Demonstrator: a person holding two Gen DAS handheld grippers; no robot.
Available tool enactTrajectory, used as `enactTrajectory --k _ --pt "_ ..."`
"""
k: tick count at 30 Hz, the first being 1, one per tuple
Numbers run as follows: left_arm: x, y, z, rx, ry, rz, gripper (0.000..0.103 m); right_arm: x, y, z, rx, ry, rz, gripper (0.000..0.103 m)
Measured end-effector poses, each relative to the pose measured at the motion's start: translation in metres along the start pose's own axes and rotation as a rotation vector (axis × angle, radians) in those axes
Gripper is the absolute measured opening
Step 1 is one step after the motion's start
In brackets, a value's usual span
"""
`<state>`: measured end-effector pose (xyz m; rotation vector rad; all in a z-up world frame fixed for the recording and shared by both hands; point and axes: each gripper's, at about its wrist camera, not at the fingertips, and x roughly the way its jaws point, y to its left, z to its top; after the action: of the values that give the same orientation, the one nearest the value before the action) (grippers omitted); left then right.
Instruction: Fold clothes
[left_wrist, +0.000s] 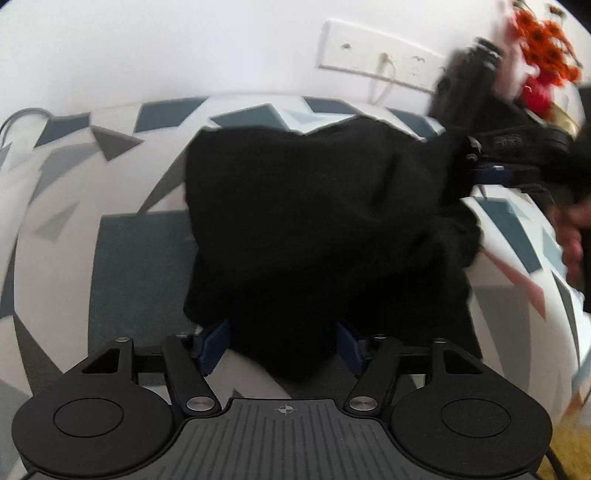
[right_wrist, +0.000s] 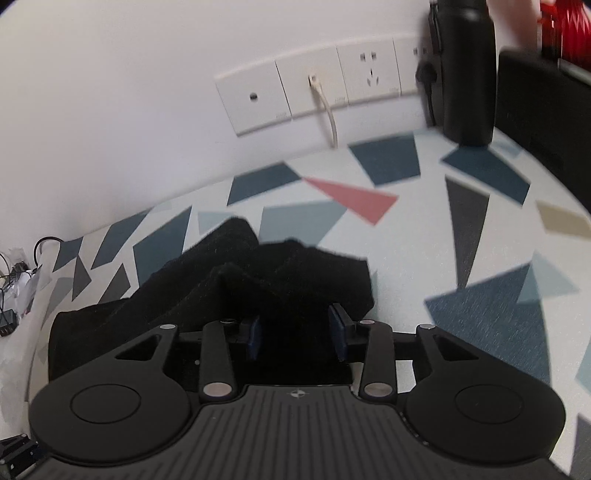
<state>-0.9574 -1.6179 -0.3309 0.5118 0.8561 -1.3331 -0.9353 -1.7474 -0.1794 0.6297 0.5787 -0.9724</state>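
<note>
A black garment (left_wrist: 314, 229) lies bunched on the table with the patterned cloth (left_wrist: 129, 258). In the left wrist view my left gripper (left_wrist: 282, 343) has its blue pads wide apart with a fold of the garment hanging between them. The right gripper (left_wrist: 480, 166) shows at the upper right of that view, clamped on the garment's far corner. In the right wrist view my right gripper (right_wrist: 295, 332) has black cloth (right_wrist: 258, 280) between its blue pads, which stand a little apart around it.
A white wall with a socket strip (right_wrist: 314, 92) and a plugged cable runs behind the table. A black bottle (right_wrist: 465, 70) and a dark box (right_wrist: 543, 107) stand at the back right, with red flowers (left_wrist: 543, 48). Cables (right_wrist: 14, 288) lie at the left edge.
</note>
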Motion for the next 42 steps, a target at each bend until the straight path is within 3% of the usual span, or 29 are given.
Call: enactTrajectory --k 1,2,5,7,9,11,15,18,20,22,29,30,31,33,35,39,42 --pt "-0.002 0.006 0.004 -0.037 -0.009 -0.026 0.01 -0.003 0.001 0.0 -0.023 -0.021 -0.005 0.054" --pt "-0.004 0.013 0.009 -0.077 -0.021 -0.057 0.005 -0.006 0.003 -0.001 -0.066 -0.045 -0.015 0.059" --pt "-0.022 0.031 0.024 -0.158 -0.097 -0.118 0.005 -0.016 0.002 0.0 -0.13 -0.08 0.036 0.058" --pt "-0.035 0.04 0.037 -0.183 -0.146 -0.157 0.005 -0.022 -0.003 0.002 -0.139 -0.087 0.098 0.033" --pt "-0.045 0.047 0.049 -0.188 -0.181 -0.184 0.005 -0.02 -0.009 0.008 -0.08 -0.075 0.13 0.029" --pt "-0.049 0.05 0.06 -0.177 -0.212 -0.151 0.005 -0.016 -0.015 0.012 -0.01 -0.082 0.129 0.029" --pt "-0.039 0.057 0.069 -0.203 -0.203 -0.06 0.006 -0.003 -0.014 0.01 -0.005 -0.068 0.119 0.03" --pt "-0.028 0.06 0.071 -0.228 -0.175 -0.002 0.011 0.004 -0.011 0.006 -0.04 -0.06 0.113 0.036" --pt "-0.023 0.058 0.069 -0.221 -0.151 0.041 0.031 0.002 -0.005 0.0 -0.111 -0.069 0.117 0.043" --pt "-0.021 0.06 0.064 -0.213 -0.142 0.062 0.06 0.001 -0.001 -0.006 -0.174 -0.077 0.118 0.056" --pt "-0.006 0.061 0.05 -0.18 -0.071 0.049 0.063 0.008 -0.006 -0.013 -0.209 -0.058 0.114 0.056" --pt "-0.005 0.059 0.049 -0.176 -0.067 0.05 0.064 0.007 -0.008 -0.013 -0.21 -0.061 0.116 0.048" --pt "-0.006 0.058 0.049 -0.168 -0.071 0.048 0.066 0.006 -0.01 -0.012 -0.21 -0.065 0.12 0.032" --pt "-0.011 0.053 0.048 -0.146 -0.095 0.038 0.07 0.004 -0.015 -0.009 -0.188 -0.062 0.129 0.023" --pt "-0.022 0.048 0.049 -0.09 -0.129 0.034 0.071 0.003 -0.019 -0.006 -0.154 -0.068 0.133 0.022" --pt "-0.048 0.04 0.047 0.055 -0.196 0.023 0.083 0.005 -0.024 -0.003 -0.104 -0.061 0.132 0.022" --pt "-0.055 0.037 0.042 0.114 -0.161 -0.025 0.083 0.007 -0.021 -0.003 -0.105 -0.058 0.126 0.022"
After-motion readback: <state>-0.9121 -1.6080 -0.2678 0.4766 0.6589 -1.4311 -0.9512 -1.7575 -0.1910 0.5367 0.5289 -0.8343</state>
